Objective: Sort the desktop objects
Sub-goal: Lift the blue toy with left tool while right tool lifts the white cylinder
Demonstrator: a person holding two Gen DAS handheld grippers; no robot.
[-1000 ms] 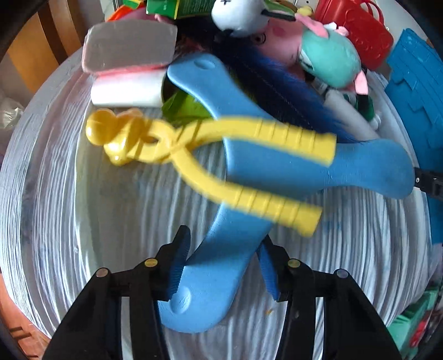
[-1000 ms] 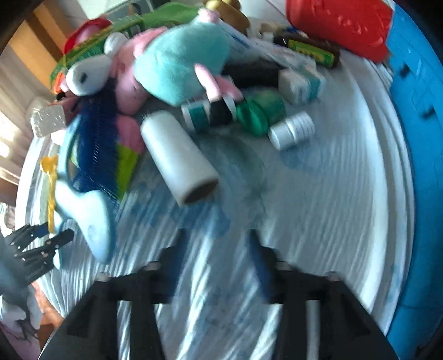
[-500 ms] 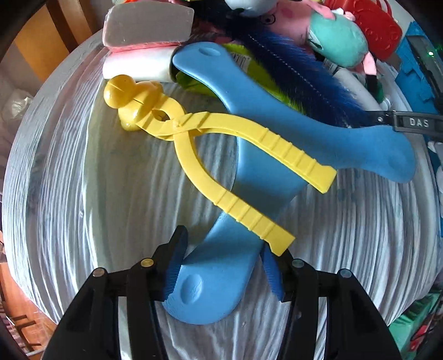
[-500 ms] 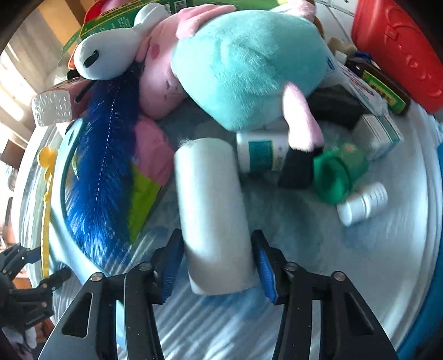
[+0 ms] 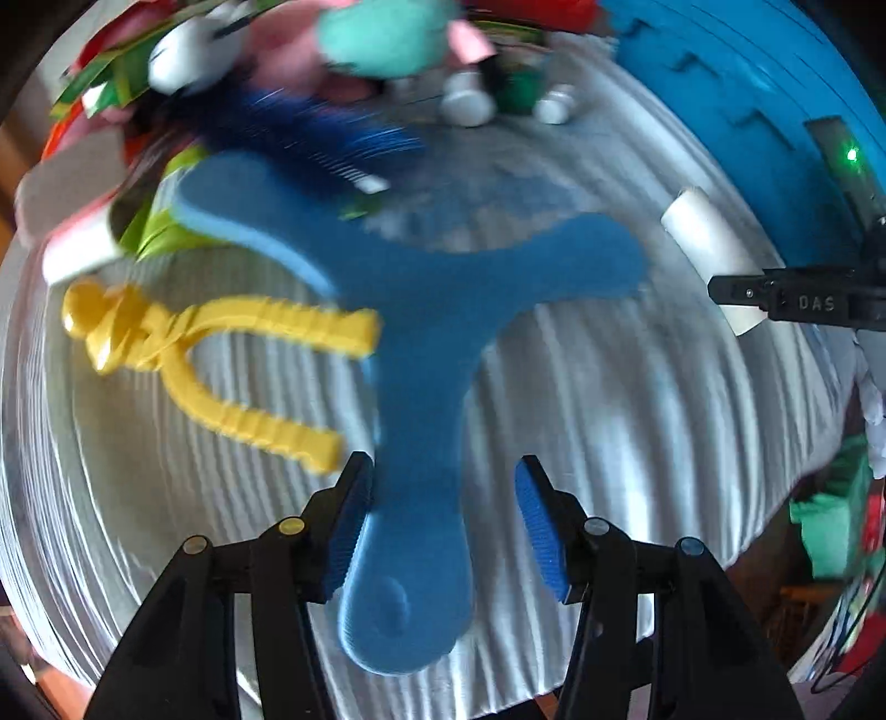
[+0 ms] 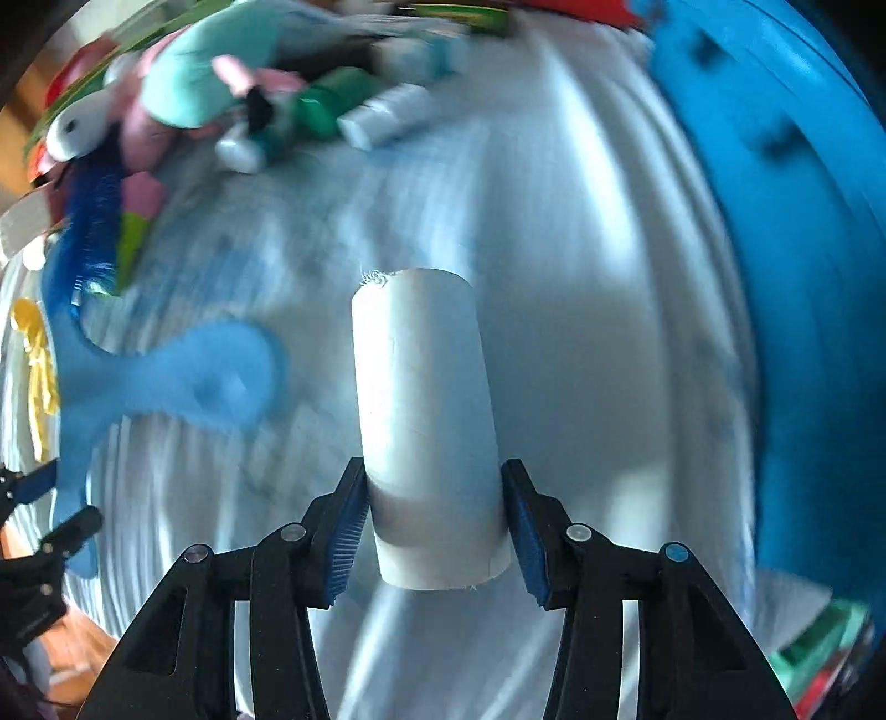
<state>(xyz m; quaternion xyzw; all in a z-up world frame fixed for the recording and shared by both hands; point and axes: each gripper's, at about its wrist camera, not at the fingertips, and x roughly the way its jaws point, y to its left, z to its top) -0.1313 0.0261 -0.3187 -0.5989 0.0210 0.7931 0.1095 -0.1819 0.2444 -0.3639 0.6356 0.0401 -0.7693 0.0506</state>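
Between the right gripper's [image 6: 432, 520] clamped pads, a white cylindrical roll [image 6: 423, 421] is riding, probably toward sorting; the left gripper [image 5: 443, 520], jaws apart, is straddling a blue three-armed foam boomerang [image 5: 421, 343].

A white roll [image 6: 426, 437] sits lengthwise between the right gripper's [image 6: 434, 526] fingers [image 6: 346, 531], both pads pressed to its sides, its far end frayed. A blue three-armed boomerang [image 5: 421, 354] lies flat on the table [image 5: 637, 415], one arm between the left gripper's [image 5: 443, 526] spread fingers [image 5: 349, 526]. Yellow tongs [image 5: 205, 360] lie just beside it, handles splayed. Plush toys [image 5: 382, 33] and bottles [image 5: 470, 102] are heaped at the far edge.
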